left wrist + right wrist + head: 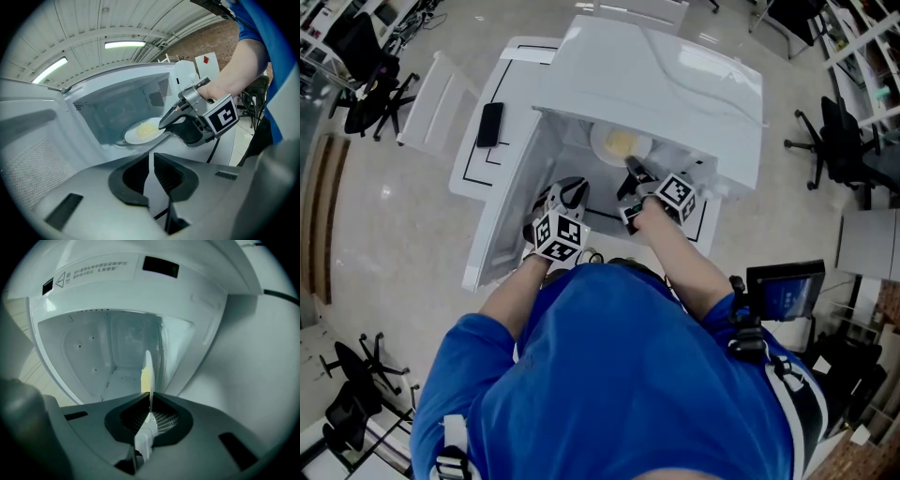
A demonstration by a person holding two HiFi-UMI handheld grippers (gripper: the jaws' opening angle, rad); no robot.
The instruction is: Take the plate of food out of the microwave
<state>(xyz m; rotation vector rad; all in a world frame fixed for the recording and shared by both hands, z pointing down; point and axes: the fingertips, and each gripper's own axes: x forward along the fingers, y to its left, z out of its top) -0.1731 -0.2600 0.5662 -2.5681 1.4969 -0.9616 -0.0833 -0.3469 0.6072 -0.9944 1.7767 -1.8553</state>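
Observation:
A white plate [617, 145] with yellow food sits inside the open white microwave [675, 84]. My right gripper [630, 170] reaches into the cavity and is shut on the plate's near rim. From the left gripper view, the plate [143, 131] lies level and the right gripper [162, 126] pinches its edge. In the right gripper view the plate [147, 369] shows edge-on between the pads of that gripper [150, 399]. My left gripper [570, 193] hangs lower left of the opening, apart from the plate. Its jaws [151, 161] are shut with nothing between them.
The microwave door [502, 220] stands swung open to the left, close beside my left gripper. A black phone [490, 124] lies on the white table [520, 56] left of the microwave. Office chairs [844, 141] stand to the right and a monitor [783, 291] near my right elbow.

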